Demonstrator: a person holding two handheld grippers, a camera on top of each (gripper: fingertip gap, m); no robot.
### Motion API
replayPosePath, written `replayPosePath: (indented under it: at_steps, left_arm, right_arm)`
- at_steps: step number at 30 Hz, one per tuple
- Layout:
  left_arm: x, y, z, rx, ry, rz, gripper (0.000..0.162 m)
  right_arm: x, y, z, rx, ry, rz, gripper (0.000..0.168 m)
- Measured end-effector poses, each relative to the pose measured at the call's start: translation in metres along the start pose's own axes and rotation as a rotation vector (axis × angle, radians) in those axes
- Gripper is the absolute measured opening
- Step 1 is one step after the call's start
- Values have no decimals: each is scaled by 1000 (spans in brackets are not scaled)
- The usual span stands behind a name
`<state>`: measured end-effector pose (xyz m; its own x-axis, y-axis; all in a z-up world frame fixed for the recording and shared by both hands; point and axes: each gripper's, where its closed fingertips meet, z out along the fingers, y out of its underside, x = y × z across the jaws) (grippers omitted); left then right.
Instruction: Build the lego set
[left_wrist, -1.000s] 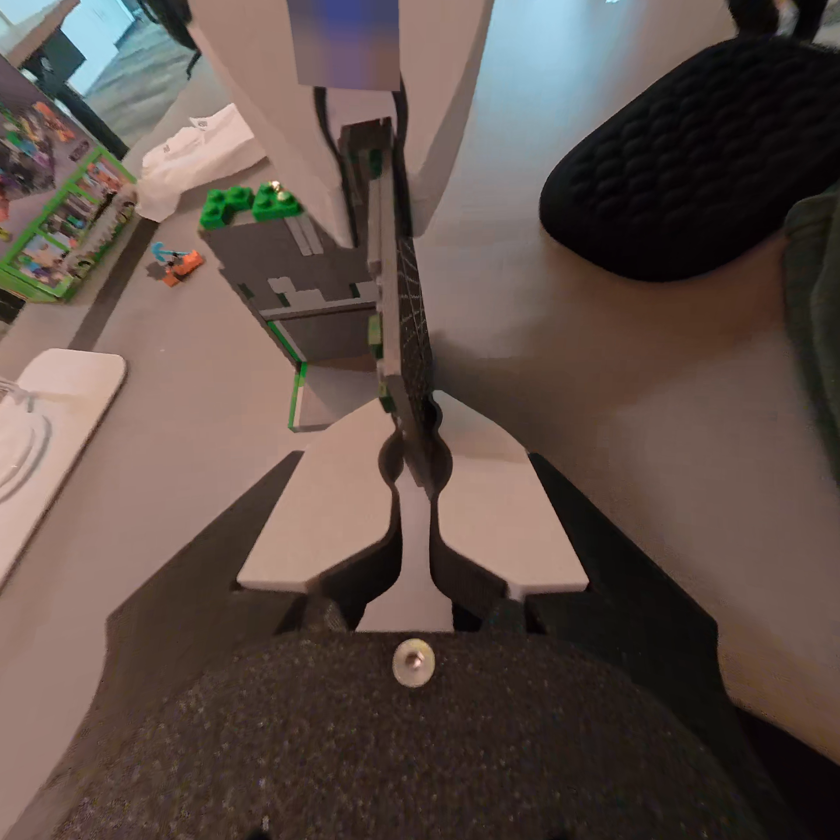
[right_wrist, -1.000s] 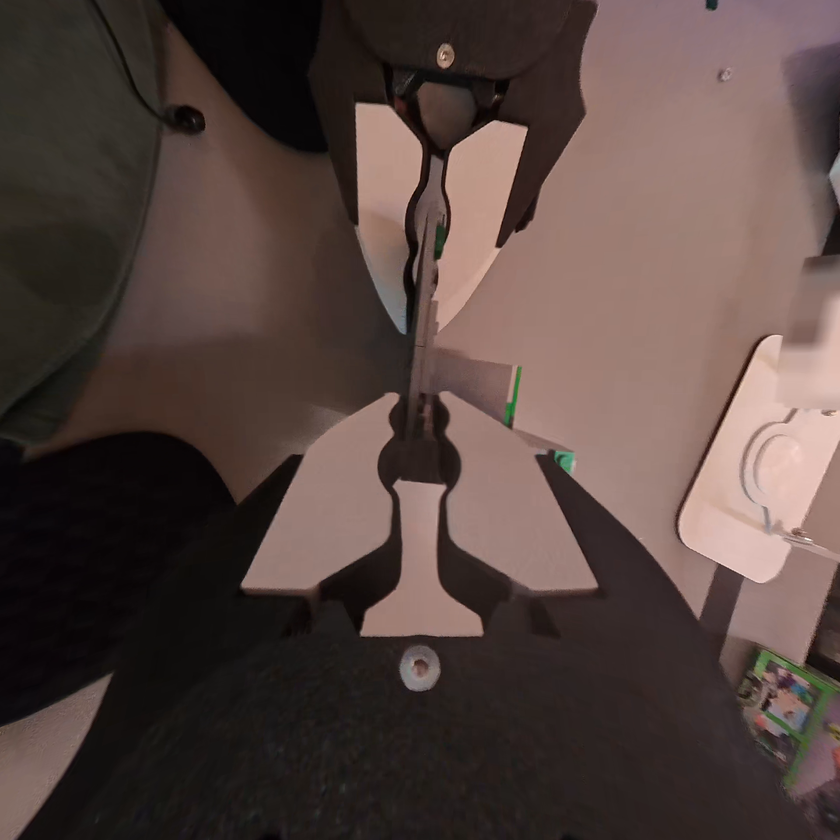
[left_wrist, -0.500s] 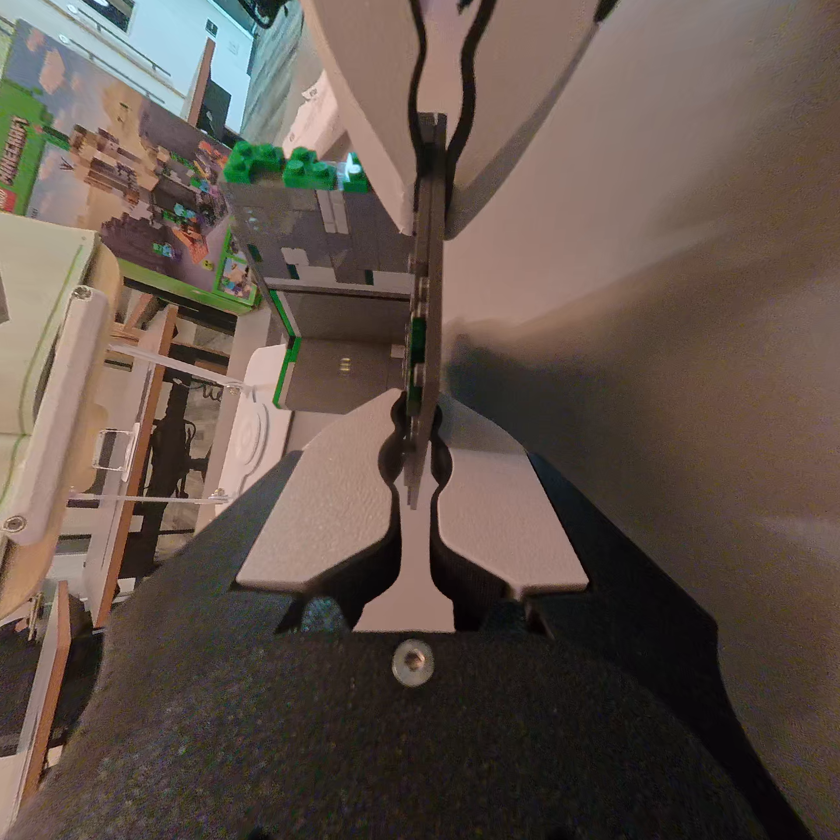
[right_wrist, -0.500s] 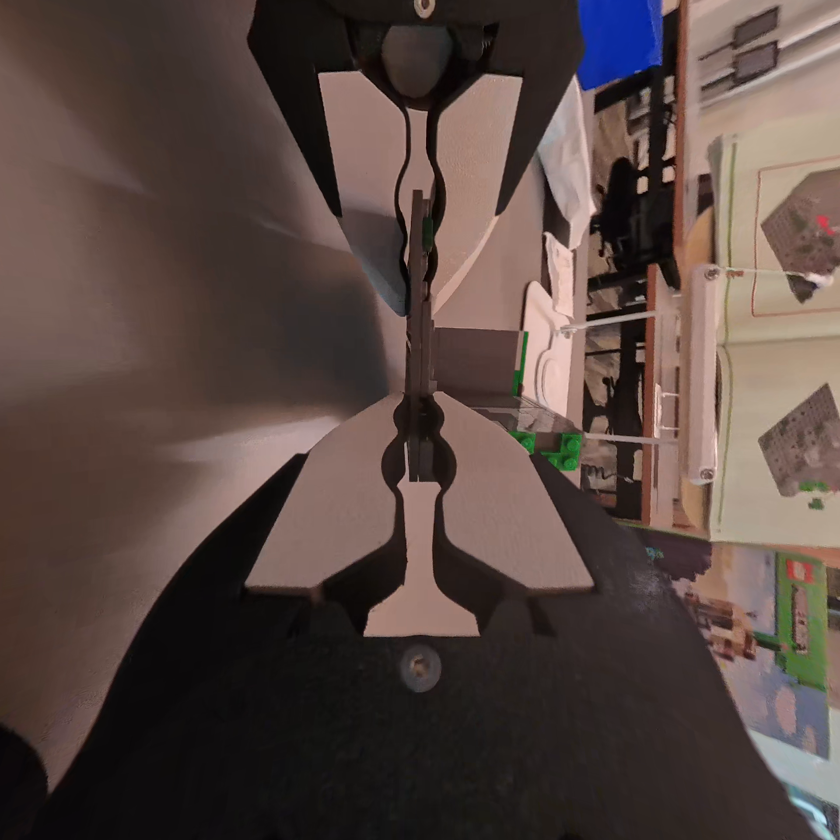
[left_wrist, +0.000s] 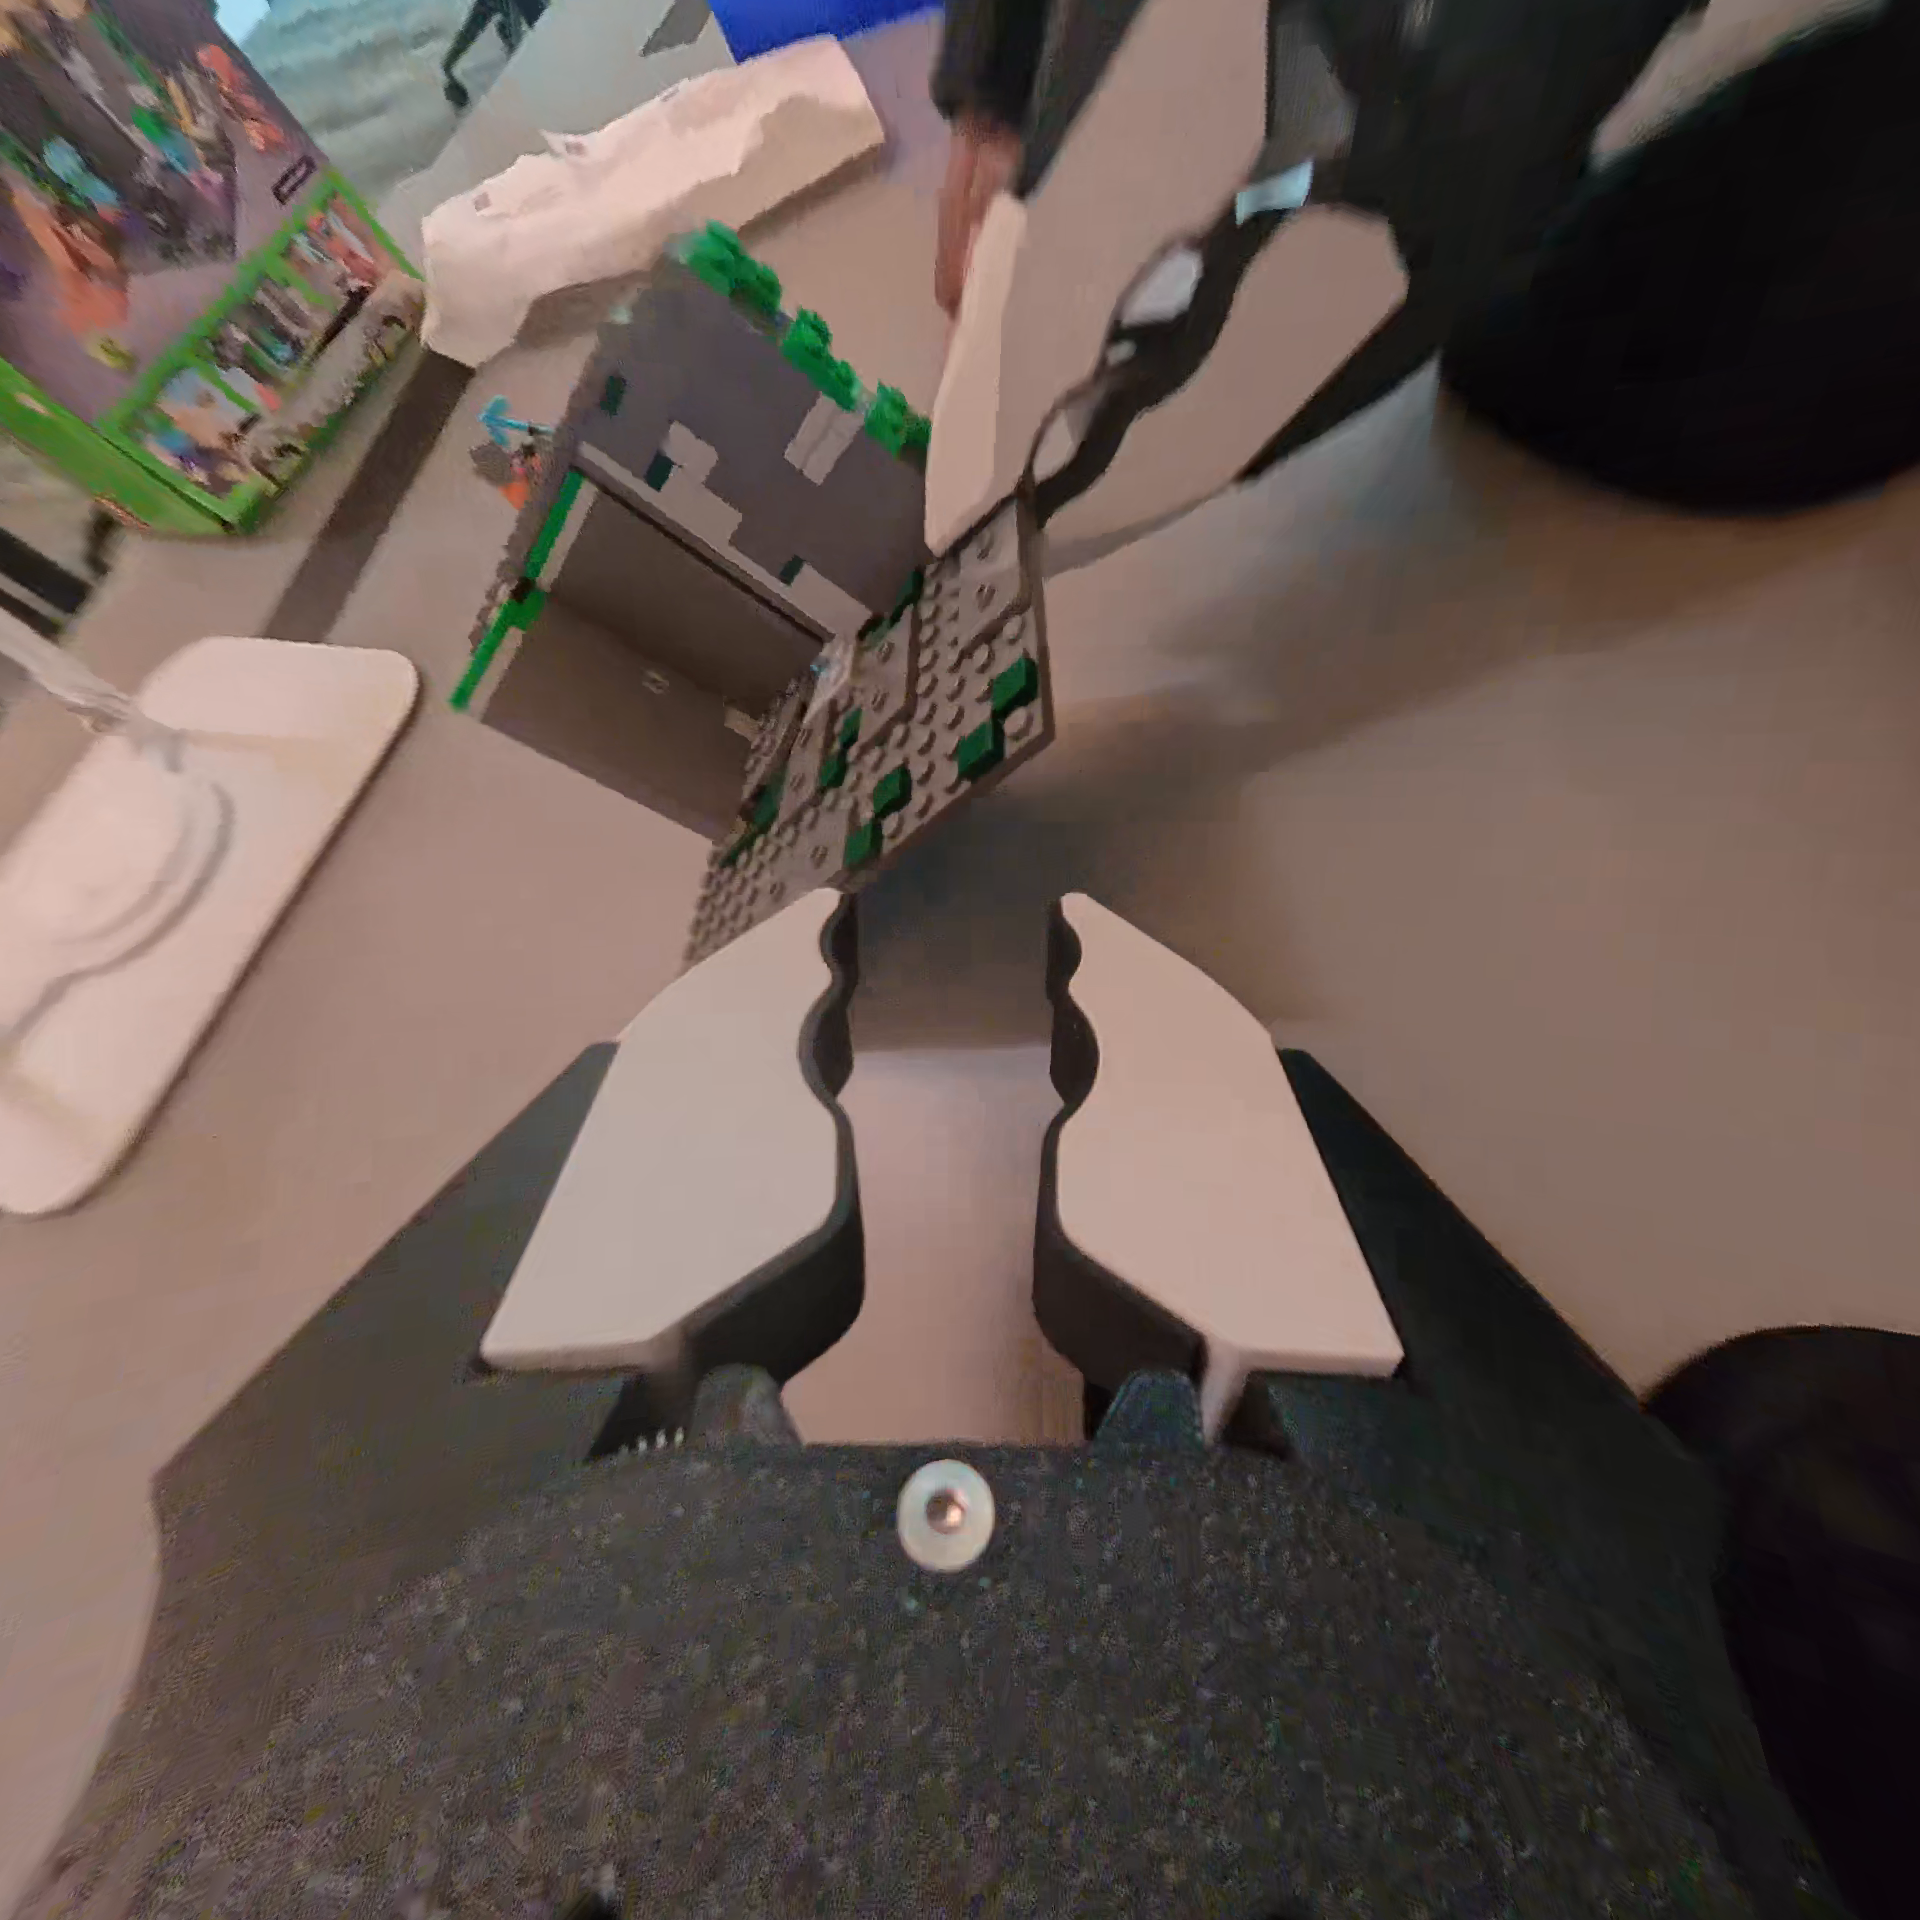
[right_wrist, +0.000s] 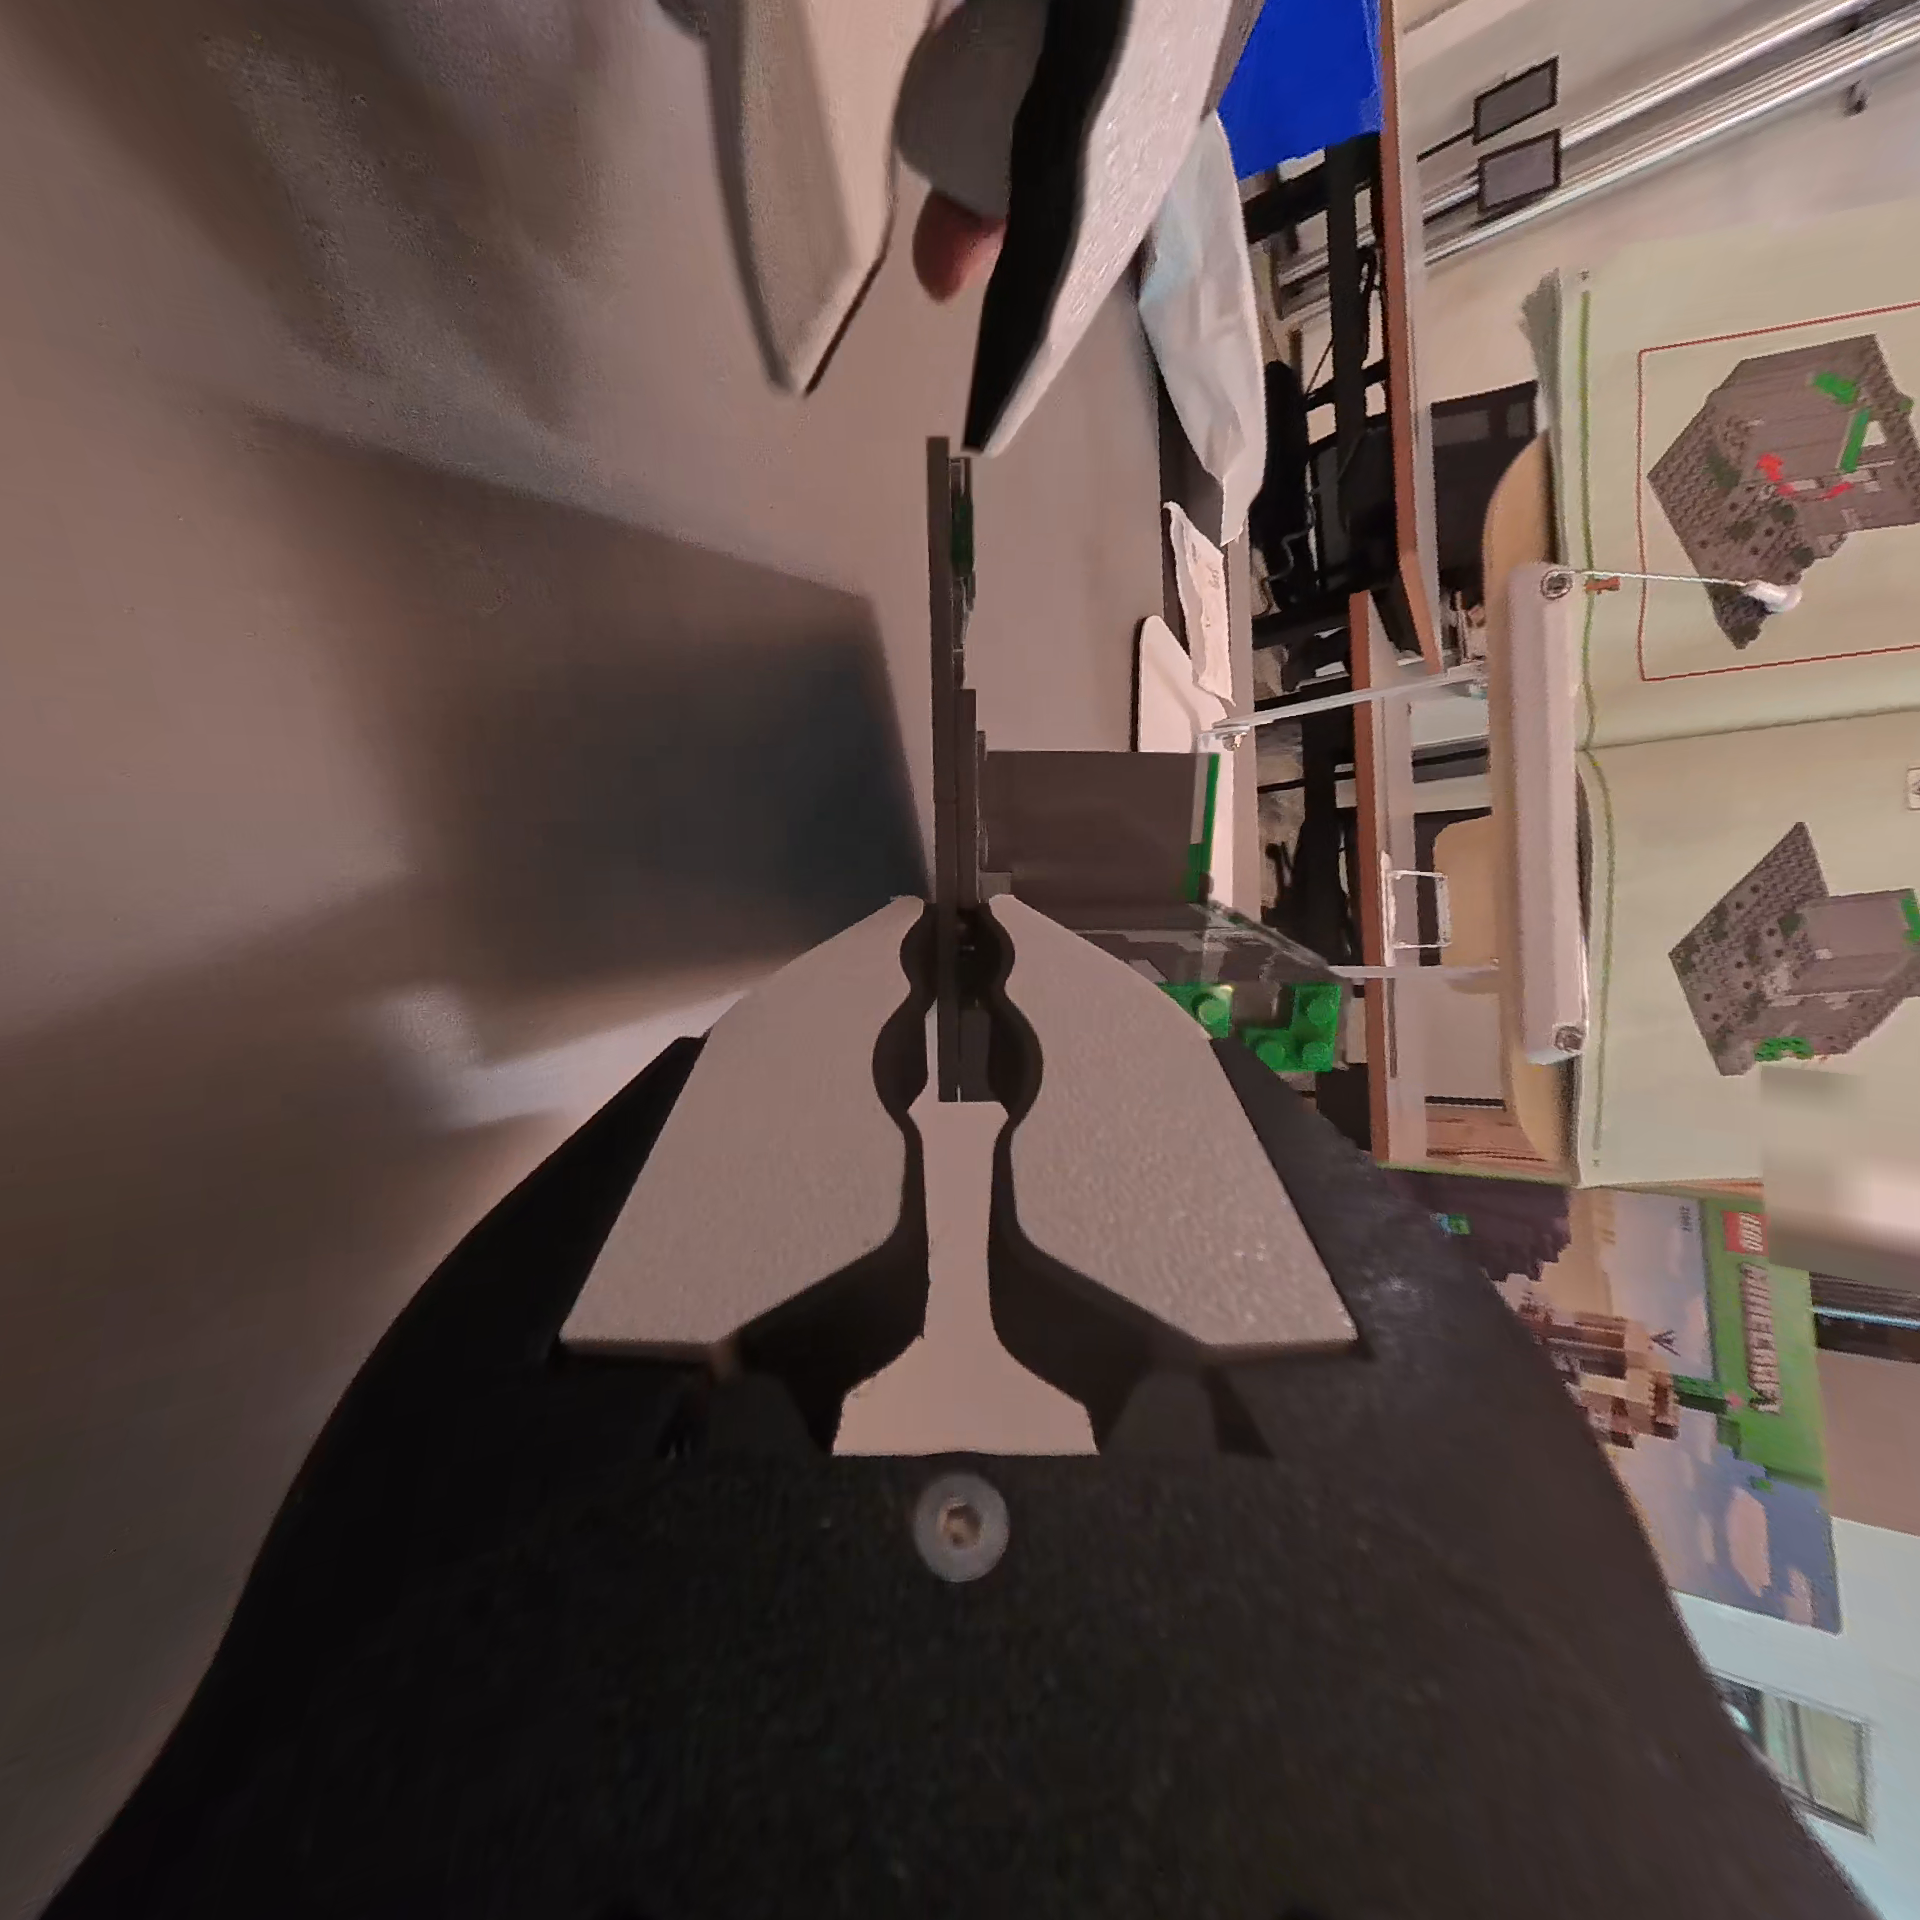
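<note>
The right gripper (right_wrist: 961, 935) clamps the grey plate (right_wrist: 951, 727) edge-on. The left gripper (left_wrist: 948, 914) gapes empty just beside it.

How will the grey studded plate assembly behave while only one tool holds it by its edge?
The grey plate assembly looks stiff: edge-on in the right wrist view it stays straight. It is probably light, as the right tool carries it by one edge alone. Still, it may pivot or split, since walls hang from one side and the left tool is open.
</note>
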<state>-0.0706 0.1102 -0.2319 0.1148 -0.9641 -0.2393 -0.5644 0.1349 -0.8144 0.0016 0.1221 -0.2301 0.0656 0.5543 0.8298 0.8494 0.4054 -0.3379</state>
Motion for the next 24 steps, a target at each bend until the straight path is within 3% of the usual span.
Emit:
replayPosePath:
  at_steps: [3, 8, 11, 14, 19, 21, 24]
  left_arm:
    - [-11, -7, -11, 78, 4, -172, 31]
    - [-43, -15, -9, 108, -85, -314, 30]
    - [-56, -25, 2, 93, -96, -263, 31]
    - [-80, -16, 19, -38, -133, -218, 33]
    - [-101, -6, 53, -45, -37, -349, 36]
    - [-93, -5, 65, -25, 36, -358, 26]
    - [-92, -5, 74, 16, 23, -315, 20]
  right_arm:
    - [-2, 1, 3, 0, 33, -21, 6]
    - [-8, 1, 9, -23, 82, -95, 6]
    - [-11, 0, 12, -24, 102, -140, 6]
    - [-14, 2, 15, -24, 122, -176, 6]
    - [-19, 2, 16, -17, 147, -212, 6]
    - [-20, 3, 16, -15, 155, -222, 6]
    - [-21, 5, 16, -18, 163, -237, 6]
